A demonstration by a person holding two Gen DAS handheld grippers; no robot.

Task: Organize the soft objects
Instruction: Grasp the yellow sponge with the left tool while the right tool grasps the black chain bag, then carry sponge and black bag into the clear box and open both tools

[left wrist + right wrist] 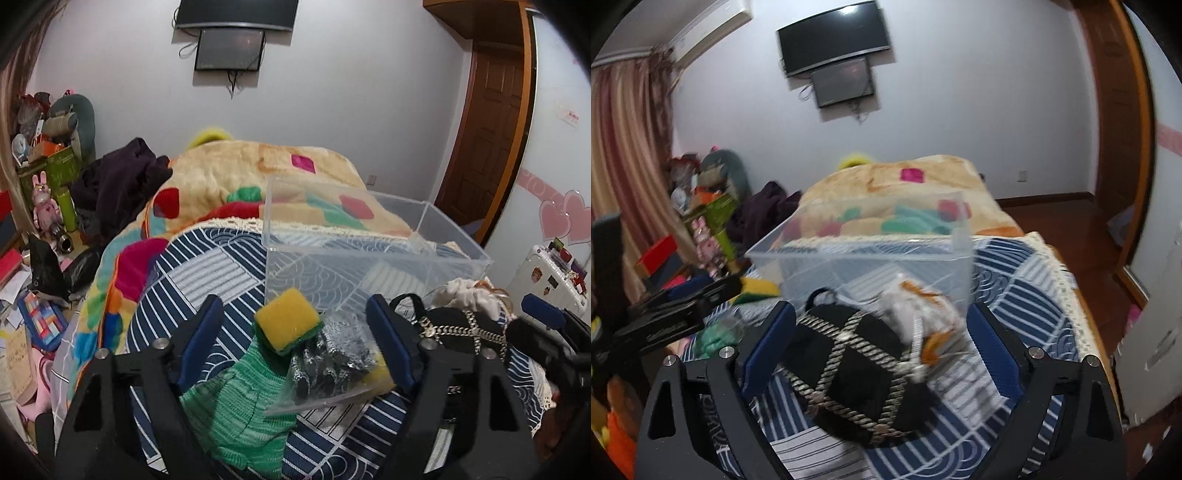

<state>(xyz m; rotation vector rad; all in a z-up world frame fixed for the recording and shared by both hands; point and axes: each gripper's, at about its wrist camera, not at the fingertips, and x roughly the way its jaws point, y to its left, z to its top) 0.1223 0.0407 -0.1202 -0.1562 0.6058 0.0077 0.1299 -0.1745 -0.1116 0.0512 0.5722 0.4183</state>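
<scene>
Open left gripper [295, 328] over sponge [286, 325], clear bin [458, 258] — empty

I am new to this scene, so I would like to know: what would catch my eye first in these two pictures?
First, the clear box, empty on the striped blue cover of the bed. In front of it lie a yellow sponge between the open left gripper, and a black bag with a chain, between the open right gripper. Behind the box lies a bright patterned blanket.
</scene>
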